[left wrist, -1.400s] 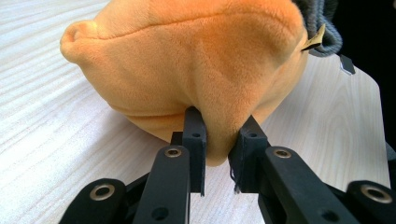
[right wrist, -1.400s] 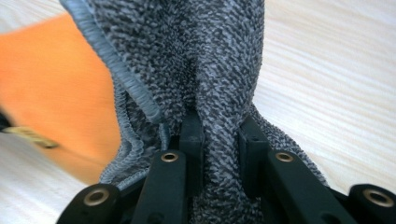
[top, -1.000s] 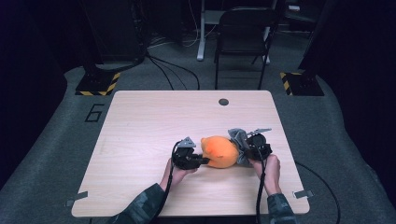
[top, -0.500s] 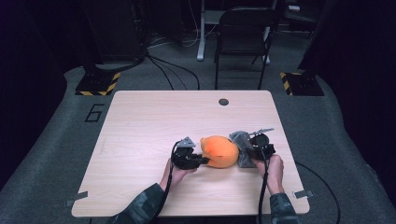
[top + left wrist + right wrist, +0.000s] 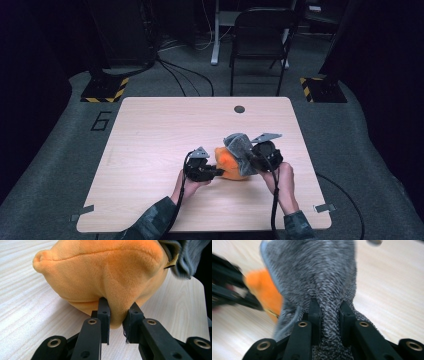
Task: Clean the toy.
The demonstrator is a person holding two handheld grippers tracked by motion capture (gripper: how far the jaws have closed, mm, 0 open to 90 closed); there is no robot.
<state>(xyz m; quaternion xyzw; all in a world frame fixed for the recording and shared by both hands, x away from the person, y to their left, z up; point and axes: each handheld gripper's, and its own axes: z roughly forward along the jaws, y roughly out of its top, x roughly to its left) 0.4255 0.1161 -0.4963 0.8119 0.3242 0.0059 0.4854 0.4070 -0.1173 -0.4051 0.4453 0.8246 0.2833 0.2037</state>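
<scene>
An orange plush toy [image 5: 228,164] lies on the wooden table [image 5: 165,130], right of centre. My left gripper [image 5: 212,172] is shut on a fold of the orange plush toy [image 5: 105,272], pinching its lower edge. A grey knitted cloth [image 5: 241,150] is draped over the plush's right side. My right gripper [image 5: 252,161] is shut on a bunched ridge of the grey cloth [image 5: 322,277]. In the right gripper view the orange plush [image 5: 263,293] peeks out at the left beneath the cloth, with the left gripper's black arms blurred beyond it.
A small dark round hole [image 5: 239,108] marks the table near its far edge. A black chair [image 5: 260,35] stands on the floor behind the table. Cables [image 5: 180,75] run across the grey floor.
The right gripper has pulled the grey cloth leftward over the orange plush, so it now covers much of the toy's right side. The left gripper has held its grip in place.
</scene>
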